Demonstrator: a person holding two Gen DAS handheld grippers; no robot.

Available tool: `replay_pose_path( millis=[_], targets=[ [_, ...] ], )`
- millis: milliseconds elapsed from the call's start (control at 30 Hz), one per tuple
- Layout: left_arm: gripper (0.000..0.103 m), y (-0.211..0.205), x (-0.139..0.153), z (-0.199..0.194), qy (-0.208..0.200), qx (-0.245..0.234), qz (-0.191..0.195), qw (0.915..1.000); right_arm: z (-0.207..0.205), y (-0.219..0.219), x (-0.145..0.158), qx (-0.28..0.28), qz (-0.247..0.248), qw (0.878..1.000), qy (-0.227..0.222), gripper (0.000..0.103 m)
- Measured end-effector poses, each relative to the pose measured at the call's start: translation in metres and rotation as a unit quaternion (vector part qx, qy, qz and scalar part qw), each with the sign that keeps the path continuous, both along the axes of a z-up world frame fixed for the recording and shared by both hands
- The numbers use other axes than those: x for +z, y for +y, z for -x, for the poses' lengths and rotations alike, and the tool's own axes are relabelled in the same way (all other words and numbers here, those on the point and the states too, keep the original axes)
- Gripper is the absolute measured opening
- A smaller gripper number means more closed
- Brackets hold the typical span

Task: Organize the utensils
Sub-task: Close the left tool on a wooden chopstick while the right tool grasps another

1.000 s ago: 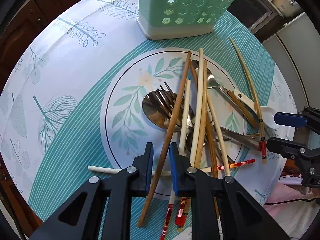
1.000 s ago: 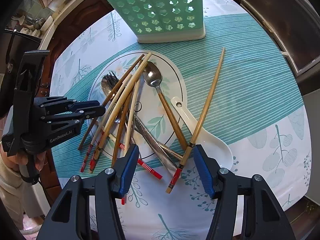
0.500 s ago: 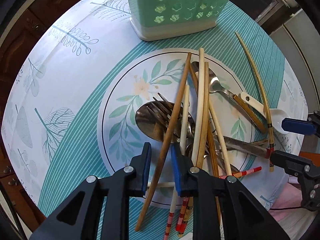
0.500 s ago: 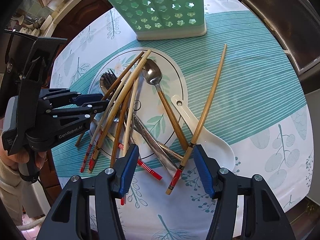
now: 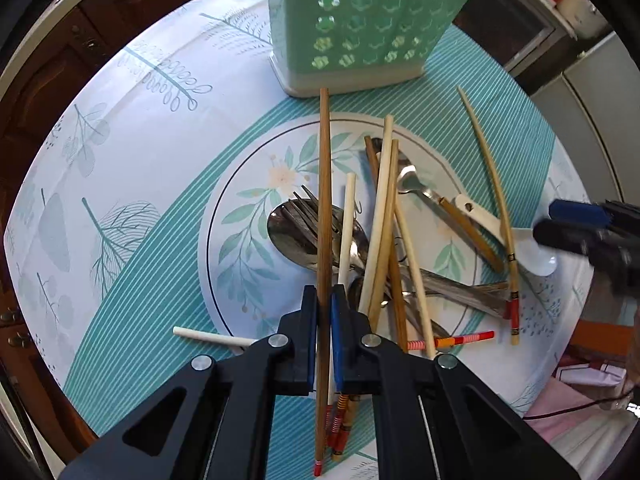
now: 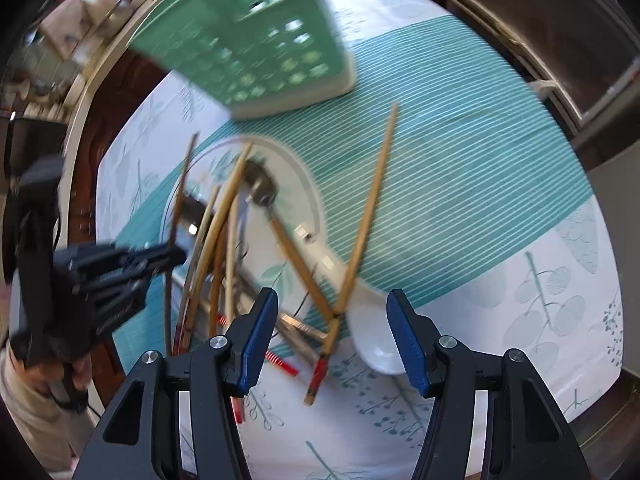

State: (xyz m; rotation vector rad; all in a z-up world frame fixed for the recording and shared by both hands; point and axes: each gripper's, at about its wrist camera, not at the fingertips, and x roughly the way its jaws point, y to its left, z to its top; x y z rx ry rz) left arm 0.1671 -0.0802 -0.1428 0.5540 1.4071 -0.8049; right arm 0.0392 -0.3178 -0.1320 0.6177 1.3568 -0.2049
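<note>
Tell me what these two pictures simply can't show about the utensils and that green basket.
- Green holder: its top is cut off by the left wrist view's upper edge and smeared in the right wrist view, so its contents are unknown.
- Brown chopstick: the left gripper hides the stretch between its shut jaws.
- White spoon: the right gripper covers part of its bowl.
- Forks and spoons under the chopstick pile: count unclear.

Utensils piled before the holder.
We see chopsticks (image 5: 386, 216), fork (image 5: 300, 210) and spoons lying on the plate (image 5: 224, 248), with the holder (image 5: 360, 24) behind it.
</note>
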Motion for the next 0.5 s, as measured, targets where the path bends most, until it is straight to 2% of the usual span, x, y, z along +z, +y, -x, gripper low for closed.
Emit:
replay_pose_path(
  millis=[167,267,400,500],
  targets=[
    [0.004,0.012,0.015,0.004,0.004,0.027,0.030,0.9992,-0.014,-0.038,-0.008,-0.046,-0.011,0.998,0.032,0.052],
    [0.004,0.021,0.024,0.006,0.008,0.037,0.046,0.9982,-0.026,-0.051,-0.019,-0.060,-0.039,0.996,0.057,0.047],
    [0.004,0.037,0.036,0.006,0.007,0.050,0.063,0.9967,-0.039,-0.053,-0.034,-0.077,-0.066,0.990,0.094,0.042],
    [0.004,0.045,0.044,0.006,0.008,0.062,0.073,0.9953,-0.048,-0.046,-0.040,-0.073,-0.062,0.989,0.114,0.041]
  ],
)
